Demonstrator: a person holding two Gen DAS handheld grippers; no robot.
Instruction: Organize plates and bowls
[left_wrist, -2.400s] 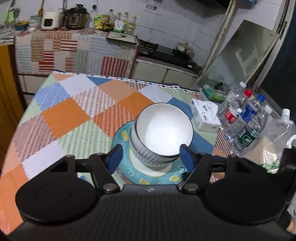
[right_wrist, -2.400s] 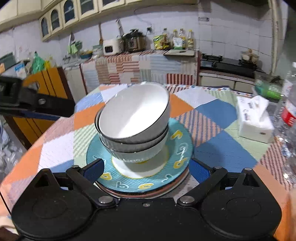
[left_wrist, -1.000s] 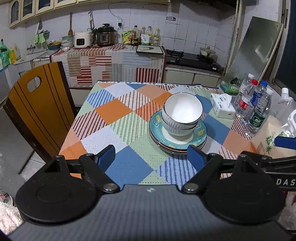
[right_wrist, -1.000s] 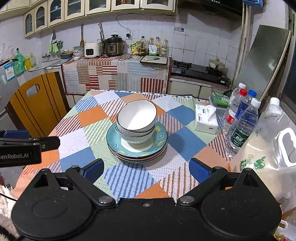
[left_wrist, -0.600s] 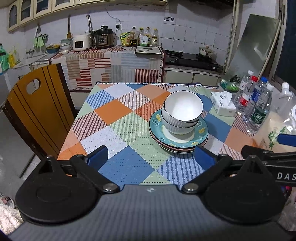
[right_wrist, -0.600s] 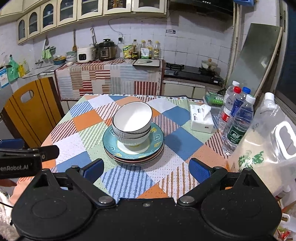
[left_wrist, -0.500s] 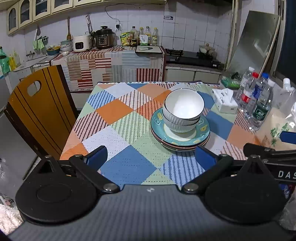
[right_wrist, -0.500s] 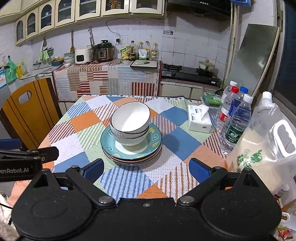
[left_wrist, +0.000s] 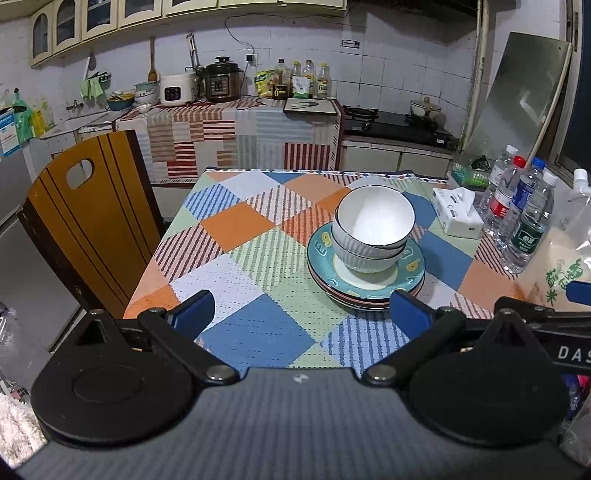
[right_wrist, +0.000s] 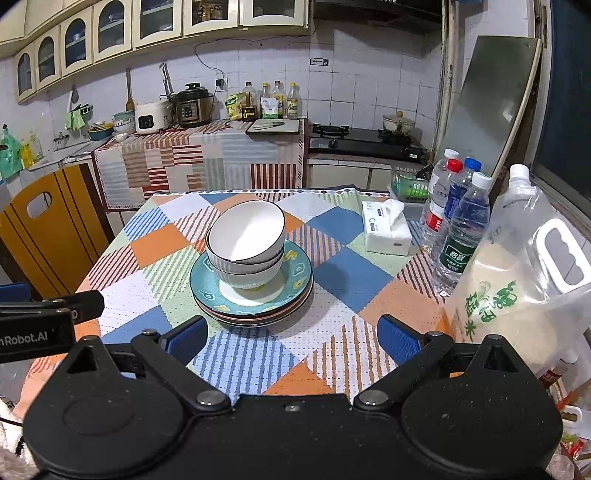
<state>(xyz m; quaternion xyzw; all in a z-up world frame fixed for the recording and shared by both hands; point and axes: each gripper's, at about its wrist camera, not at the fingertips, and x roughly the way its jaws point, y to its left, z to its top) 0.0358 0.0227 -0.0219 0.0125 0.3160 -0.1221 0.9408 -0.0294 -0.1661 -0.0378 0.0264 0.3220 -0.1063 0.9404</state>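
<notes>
Two white ribbed bowls (left_wrist: 373, 229) (right_wrist: 245, 236) with dark rims are nested, the upper one tilted, on a teal patterned plate (left_wrist: 321, 254) (right_wrist: 207, 288) that tops a short stack of plates. The stack stands on the checked tablecloth (left_wrist: 236, 229) (right_wrist: 159, 240). My left gripper (left_wrist: 301, 312) hangs open over the table's near edge, well short of the stack, with nothing between its blue pads. My right gripper (right_wrist: 291, 338) is open too, just in front of the stack, also holding nothing.
A tissue box (right_wrist: 386, 232), several water bottles (right_wrist: 461, 229) and a large clear rice bag (right_wrist: 517, 280) line the table's right side. A wooden chair (left_wrist: 88, 221) stands at the left. A cloth-covered counter with cookers (left_wrist: 218, 85) runs along the back wall.
Both grippers have drawn back from the stack, which now looks smaller and farther off. The left jaws have spread wider. Bowls and plates have stayed where they were.
</notes>
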